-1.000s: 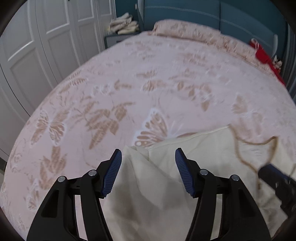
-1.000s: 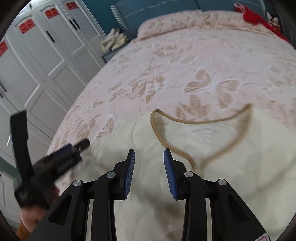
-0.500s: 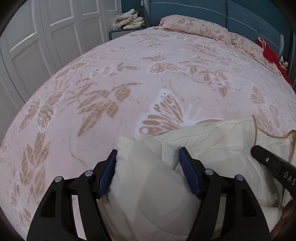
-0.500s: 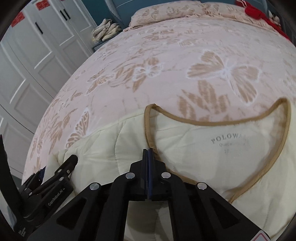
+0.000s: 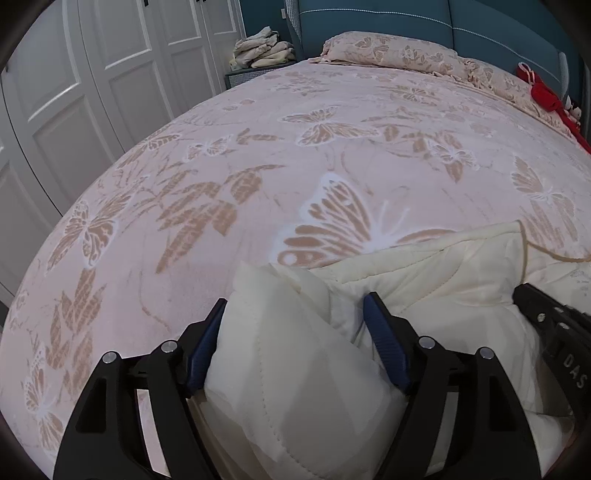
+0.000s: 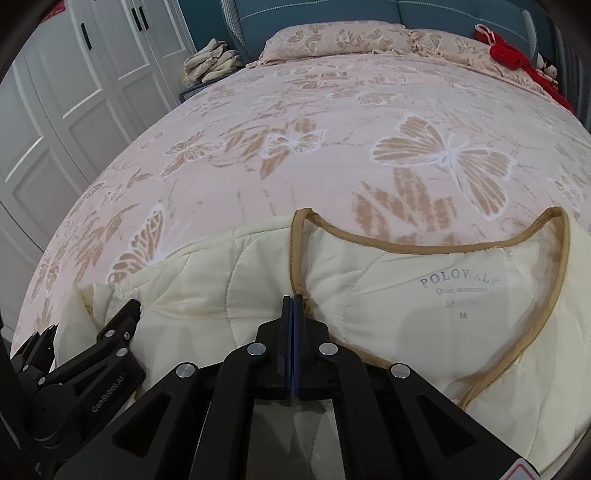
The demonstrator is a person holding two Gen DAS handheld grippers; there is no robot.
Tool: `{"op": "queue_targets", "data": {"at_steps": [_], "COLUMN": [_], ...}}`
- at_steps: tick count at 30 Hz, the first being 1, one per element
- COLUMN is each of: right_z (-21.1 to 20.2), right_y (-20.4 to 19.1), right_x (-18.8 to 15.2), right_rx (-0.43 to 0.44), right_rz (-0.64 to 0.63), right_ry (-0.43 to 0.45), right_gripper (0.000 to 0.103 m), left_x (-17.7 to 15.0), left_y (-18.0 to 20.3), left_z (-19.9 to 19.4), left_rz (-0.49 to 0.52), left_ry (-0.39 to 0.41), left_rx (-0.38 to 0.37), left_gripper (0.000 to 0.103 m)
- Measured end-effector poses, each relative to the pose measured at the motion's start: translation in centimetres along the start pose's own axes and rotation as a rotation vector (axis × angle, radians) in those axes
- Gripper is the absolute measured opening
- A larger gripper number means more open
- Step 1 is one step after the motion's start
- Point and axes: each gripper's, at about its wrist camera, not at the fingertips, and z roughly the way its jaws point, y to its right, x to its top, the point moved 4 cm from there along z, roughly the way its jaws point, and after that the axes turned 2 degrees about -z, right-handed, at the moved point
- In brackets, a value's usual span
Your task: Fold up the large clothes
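Here, your cream quilted jacket (image 6: 406, 325) lies at the near edge of the bed (image 6: 332, 155), on the pink bedspread printed with tan butterflies. Its tan-trimmed neckline (image 6: 424, 247) faces up, and a printed label with an M sits just inside it.

Your right tool (image 6: 293, 306) has its blue pads pressed flat together, with no gap between them, right at the left side of that neckline trim; the tips are on the fabric, but I cannot tell whether any cloth is caught between them.

Your left tool (image 5: 295, 325) stands spread wide, its jaws having just been opening. A puffy fold of the jacket (image 5: 295, 369) bulges up between the blue pads (image 5: 384, 347) and touches the left one, yet they do not squeeze it.

Beyond the bed you can see white wardrobe doors (image 5: 74, 92), a pile of folded cloth (image 5: 262, 50) on a small stand, a teal headboard (image 6: 332, 11), a matching pillow (image 6: 332, 37) and something red (image 6: 506, 51) at the far right.
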Motion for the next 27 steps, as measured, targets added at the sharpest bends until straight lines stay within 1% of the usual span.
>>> {"op": "queue_targets", "data": {"at_steps": [1, 2, 3, 4, 5, 6, 7, 9, 10, 11, 12, 13, 14, 15, 17, 18, 20, 21, 22, 24, 26, 27], "right_z": [-0.7, -1.4, -3.2, -5.2, -7.2, -9.3, -10.9, -13.2, -13.9, -14.3, -14.5, -14.5, -14.4, -14.3, -14.1, -13.9, -13.5, -13.3, -13.0, -12.3, -11.7, -11.5], "right_y": [0.1, 0.2, 1.0, 2.0, 3.4, 5.3, 7.3, 11.2, 13.1, 15.6, 17.6, 19.6, 20.9, 22.0, 22.9, 23.1, 22.8, 22.7, 22.5, 22.3, 22.7, 22.9], "right_x": [0.1, 0.3, 0.7, 1.0, 1.2, 1.3, 1.2, 0.4, -0.2, -1.1, -1.9, -2.8, -3.2, -3.7, -4.3, -4.4, -4.5, -4.4, -4.4, -4.4, -4.1, -4.2], "right_rx": [-0.010, -0.020, -0.050, -0.065, -0.069, -0.072, -0.077, -0.113, -0.142, -0.183, -0.205, -0.205, -0.196, -0.181, -0.171, -0.164, -0.157, -0.155, -0.151, -0.147, -0.138, -0.137], "right_rz": [0.001, 0.011, 0.048, 0.092, 0.136, 0.182, 0.210, 0.229, 0.224, 0.225, 0.246, 0.290, 0.321, 0.344, 0.338, 0.317, 0.282, 0.264, 0.247, 0.225, 0.219, 0.220], "right_ry": [0.022, 0.042, 0.091, 0.145, 0.188, 0.211, 0.218, 0.221, 0.213, 0.190, 0.166, 0.140, 0.119, 0.102, 0.092, 0.085, 0.078, 0.074, 0.068, 0.056, 0.047, 0.047], "right_gripper": [0.000, 0.000, 0.000, 0.001, 0.006, 0.007, 0.007, 0.010, 0.014, 0.016, 0.016, 0.016, 0.016, 0.016, 0.016, 0.016, 0.016, 0.016, 0.016, 0.016, 0.014, 0.013], "left_x": [0.1, 0.2, 0.3, 0.5, 0.8, 1.1, 1.3, 2.2, 2.7, 3.1, 3.5, 3.7, 3.9, 3.8, 3.3, 2.7, 2.0, 1.4, 1.1, 0.2, -0.3, -0.5], "left_y": [0.0, 0.0, -0.3, -0.6, -1.2, -1.8, -2.1, -1.6, -0.6, 0.7, 2.8, 4.6, 7.3, 9.2, 14.6, 17.5, 20.9, 22.9, 23.8, 25.6, 26.4, 26.5], "left_z": [0.1, 0.0, 0.1, 0.1, 0.0, -0.6, -1.3, -4.5, -6.1, -7.3, -8.5, -9.2, -10.1, -10.7, -12.1, -12.6, -12.4, -11.9, -11.4, -9.9, -8.9, -8.3], "left_rz": [0.004, 0.005, -0.004, -0.017, -0.044, -0.068, -0.081, -0.099, -0.091, -0.076, -0.049, -0.026, 0.005, 0.030, 0.117, 0.172, 0.227, 0.251, 0.261, 0.280, 0.296, 0.299], "left_ry": [-0.001, -0.005, -0.019, -0.032, -0.053, -0.071, -0.074, -0.037, -0.019, -0.007, -0.003, -0.009, -0.016, -0.017, -0.009, -0.007, -0.016, -0.030, -0.039, -0.061, -0.068, -0.071], "left_rx": [0.011, 0.027, 0.031, 0.019, -0.014, -0.036, -0.050, -0.152, -0.194, -0.224, -0.261, -0.298, -0.347, -0.367, -0.403, -0.406, -0.401, -0.388, -0.375, -0.323, -0.271, -0.250], "left_gripper": [0.076, 0.081, 0.084, 0.086, 0.086, 0.084, 0.083, 0.082, 0.082, 0.082, 0.082, 0.082, 0.082, 0.081, 0.081, 0.081, 0.081, 0.077, 0.075, 0.068, 0.064, 0.064]}}
